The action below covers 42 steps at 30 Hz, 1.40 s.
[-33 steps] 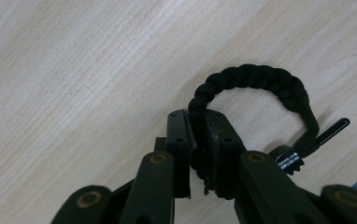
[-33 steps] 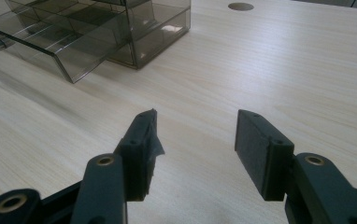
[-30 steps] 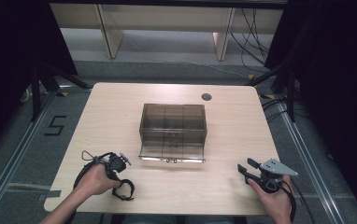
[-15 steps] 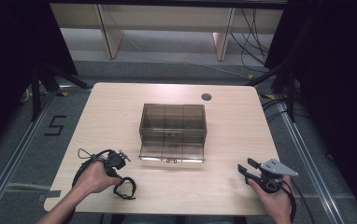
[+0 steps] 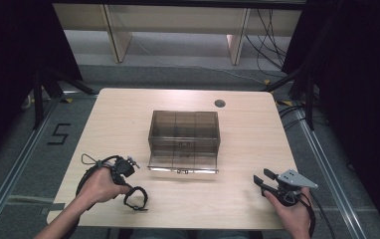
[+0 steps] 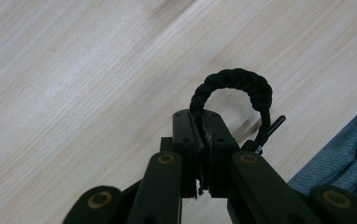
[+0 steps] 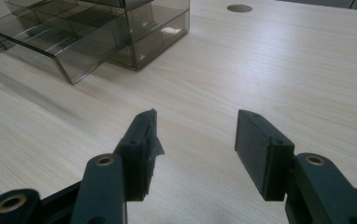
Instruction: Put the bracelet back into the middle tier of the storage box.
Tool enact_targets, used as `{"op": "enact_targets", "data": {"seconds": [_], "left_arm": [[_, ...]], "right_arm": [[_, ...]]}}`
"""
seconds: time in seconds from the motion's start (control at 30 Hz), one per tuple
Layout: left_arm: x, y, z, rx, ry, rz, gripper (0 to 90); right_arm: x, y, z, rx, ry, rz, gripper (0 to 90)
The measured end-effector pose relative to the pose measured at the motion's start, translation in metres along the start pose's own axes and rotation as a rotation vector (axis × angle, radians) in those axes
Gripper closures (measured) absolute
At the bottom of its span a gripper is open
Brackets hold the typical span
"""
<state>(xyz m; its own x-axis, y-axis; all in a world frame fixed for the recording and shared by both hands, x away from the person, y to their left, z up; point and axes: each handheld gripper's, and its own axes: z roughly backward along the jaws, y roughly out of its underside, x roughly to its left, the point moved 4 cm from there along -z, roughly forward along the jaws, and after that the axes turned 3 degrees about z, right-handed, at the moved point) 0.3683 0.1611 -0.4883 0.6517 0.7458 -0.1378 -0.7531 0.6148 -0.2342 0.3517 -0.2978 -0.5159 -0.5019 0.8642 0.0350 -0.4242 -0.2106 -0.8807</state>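
A black braided cord bracelet (image 6: 235, 86) loops up from between the jaws of my left gripper (image 6: 203, 122), which is shut on it just above the wooden table (image 6: 74, 93). From above, the bracelet (image 5: 137, 197) lies at the table's front left, beside the left hand and the left gripper (image 5: 127, 185). My right gripper (image 7: 196, 135) is open over bare wood with nothing between its pads. It rests at the front right (image 5: 261, 179), pointing toward the box.
A smoky transparent drawer box (image 5: 184, 130) stands mid-table, its bottom drawer (image 5: 183, 163) pulled out toward me; the box (image 7: 97, 28) appears far left in the right gripper view. A round cable hole (image 5: 220, 103) is at the back right. Blue trouser cloth (image 6: 345, 158) lies past the table's edge.
The left hand has shifted only slightly at the front left, the bracelet still with it. The right hand has kept still.
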Motion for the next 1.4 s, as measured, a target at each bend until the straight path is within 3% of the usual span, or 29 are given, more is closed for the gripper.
{"op": "enact_targets", "data": {"seconds": [0.07, 0.13, 0.27, 0.43, 0.63, 0.73, 0.77, 0.8, 1.0, 1.03, 1.07, 1.4], "left_arm": [[0.000, -0.001, 0.001, -0.004, 0.003, -0.008, 85.0], [-0.001, -0.003, 0.003, -0.002, 0.007, -0.009, 85.0], [-0.001, -0.005, 0.005, -0.016, 0.006, -0.010, 85.0], [0.000, -0.007, 0.007, -0.005, 0.008, -0.025, 85.0], [0.000, -0.010, 0.009, -0.014, 0.013, -0.009, 85.0], [0.001, -0.012, 0.011, -0.008, 0.011, -0.025, 85.0], [0.000, -0.012, 0.011, -0.016, 0.013, -0.012, 85.0], [0.000, -0.013, 0.011, -0.016, 0.013, -0.011, 85.0], [0.001, -0.016, 0.016, -0.016, 0.009, -0.017, 85.0], [0.001, -0.016, 0.016, -0.011, 0.008, -0.020, 85.0], [0.001, -0.017, 0.017, -0.015, 0.008, -0.016, 85.0], [0.002, -0.020, 0.022, -0.014, 0.007, -0.022, 85.0]], "right_arm": [[0.000, 0.000, 0.000, 0.000, 0.001, 0.000, 49.7], [-0.003, 0.000, -0.001, -0.011, 0.007, 0.043, 49.6], [-0.001, 0.001, 0.000, 0.004, 0.003, 0.009, 49.7], [-0.001, 0.001, 0.000, 0.007, 0.000, 0.013, 49.6], [-0.001, 0.001, 0.000, 0.001, 0.000, 0.007, 49.6], [-0.001, 0.001, 0.000, -0.005, 0.007, 0.007, 49.5], [-0.001, 0.001, 0.000, -0.003, 0.006, 0.008, 49.6], [-0.003, 0.001, -0.001, -0.015, 0.002, 0.032, 49.6], [-0.002, 0.001, -0.001, -0.008, 0.003, 0.018, 49.5], [-0.003, 0.001, -0.002, -0.012, 0.000, 0.035, 49.5], [0.000, 0.002, 0.000, 0.002, 0.005, -0.003, 49.5], [0.000, 0.002, -0.001, -0.004, 0.003, 0.013, 49.3]]}}
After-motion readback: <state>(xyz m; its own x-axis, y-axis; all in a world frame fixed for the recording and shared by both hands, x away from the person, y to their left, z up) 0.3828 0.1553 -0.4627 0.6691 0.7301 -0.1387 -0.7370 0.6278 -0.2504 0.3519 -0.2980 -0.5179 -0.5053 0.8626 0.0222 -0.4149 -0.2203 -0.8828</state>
